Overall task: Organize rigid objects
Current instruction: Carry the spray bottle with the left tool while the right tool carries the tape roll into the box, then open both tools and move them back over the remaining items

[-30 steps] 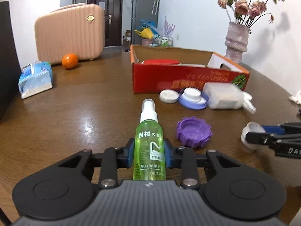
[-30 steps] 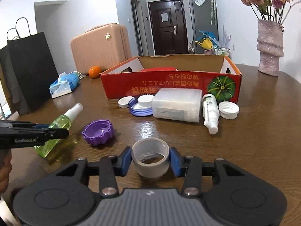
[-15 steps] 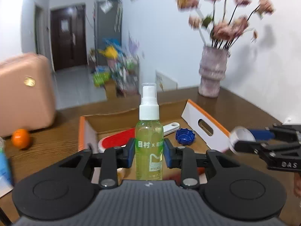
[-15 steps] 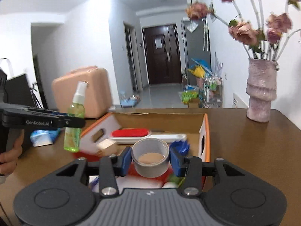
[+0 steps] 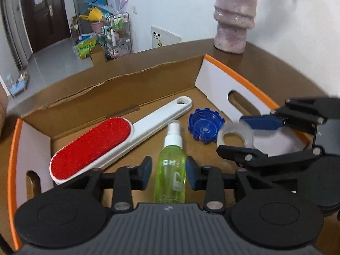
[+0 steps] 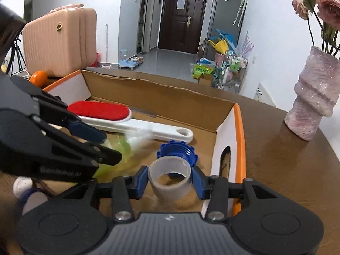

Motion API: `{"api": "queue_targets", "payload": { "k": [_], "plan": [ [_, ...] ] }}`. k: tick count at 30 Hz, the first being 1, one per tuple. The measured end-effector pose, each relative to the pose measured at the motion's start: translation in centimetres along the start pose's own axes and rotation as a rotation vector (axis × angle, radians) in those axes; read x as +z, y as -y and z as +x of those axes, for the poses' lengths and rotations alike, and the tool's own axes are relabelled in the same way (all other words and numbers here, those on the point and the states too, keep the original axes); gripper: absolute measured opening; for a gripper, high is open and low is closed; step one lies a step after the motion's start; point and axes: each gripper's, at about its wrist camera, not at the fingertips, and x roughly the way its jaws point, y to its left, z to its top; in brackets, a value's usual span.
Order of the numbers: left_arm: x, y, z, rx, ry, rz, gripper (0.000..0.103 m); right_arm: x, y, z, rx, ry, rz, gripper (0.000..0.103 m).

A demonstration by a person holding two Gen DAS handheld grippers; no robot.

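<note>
Your left gripper [image 5: 169, 175] has just been opening, its pads now clear of the green plastic spray bottle [image 5: 171, 167] dropping inside the open cardboard box [image 5: 119, 89]. Your right gripper [image 6: 169, 179] has been easing open around the grey tape roll [image 6: 170, 177], though its pads look to be touching it. The red-faced white lint brush [image 5: 110, 139] and blue ridged cap [image 5: 205, 127] already lie inside; release the roll next.

Both wrist views look steeply down, close over the same cardboard box [image 5: 131, 89].

Green spray bottle [image 5: 170, 176], grey tape roll [image 6: 169, 178], red-white lint brush [image 5: 110, 140]
</note>
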Motion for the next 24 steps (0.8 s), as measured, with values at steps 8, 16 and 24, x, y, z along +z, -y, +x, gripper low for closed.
{"api": "queue_targets", "payload": {
  "k": [8,16,24],
  "plan": [
    [-1.2,-1.8,-7.4,0.057,0.147,-0.061,0.074,0.8,2.3,-4.5,0.016,0.085,0.060,0.060],
    [-8.2,-1.7,-19.5,0.269,0.355,-0.171,0.086,-1.1,1.3,-12.8,0.043,0.215,0.079,0.073],
    [-18.3,1.3,-27.1,0.383,0.432,-0.201,0.099,-5.9,-2.4,-19.5,0.110,0.310,0.091,0.081]
  ]
}}
